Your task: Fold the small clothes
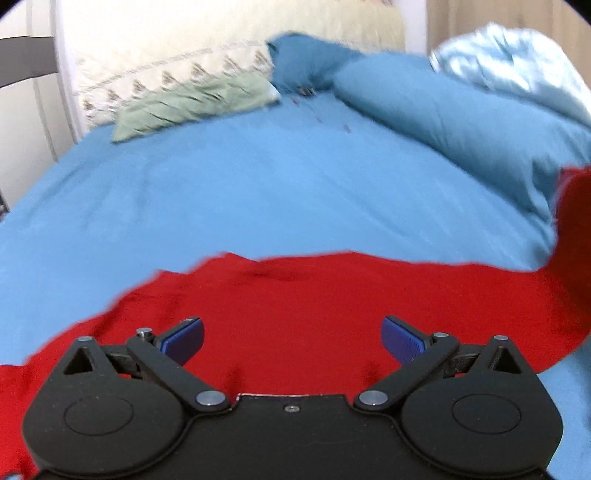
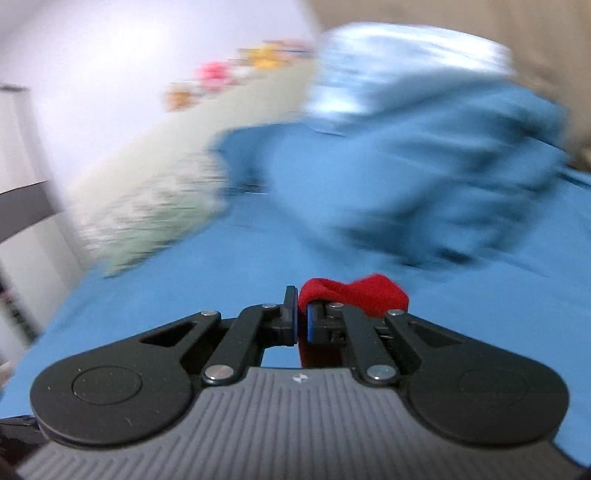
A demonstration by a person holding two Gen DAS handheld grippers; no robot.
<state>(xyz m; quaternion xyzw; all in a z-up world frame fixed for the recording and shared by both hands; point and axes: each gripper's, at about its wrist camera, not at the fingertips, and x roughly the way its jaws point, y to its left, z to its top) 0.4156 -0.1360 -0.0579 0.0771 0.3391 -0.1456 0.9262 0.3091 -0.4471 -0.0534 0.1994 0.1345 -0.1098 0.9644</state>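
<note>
A red garment (image 1: pixel 295 302) lies spread on the blue bedsheet (image 1: pixel 258 192), and its right end rises off the bed at the right edge of the left wrist view. My left gripper (image 1: pixel 291 341) is open just above the garment's near part, its blue pads (image 1: pixel 184 339) wide apart and empty. My right gripper (image 2: pixel 301 317) is shut on a bunched edge of the red garment (image 2: pixel 358 295) and holds it above the bed. The right wrist view is blurred by motion.
A green patterned pillow (image 1: pixel 192 107) lies at the back left against a cream headboard (image 1: pixel 229 33). A blue pillow (image 1: pixel 461 122) and a pale blue bundle of bedding (image 1: pixel 517 62) lie at the back right. A wall stands at the left.
</note>
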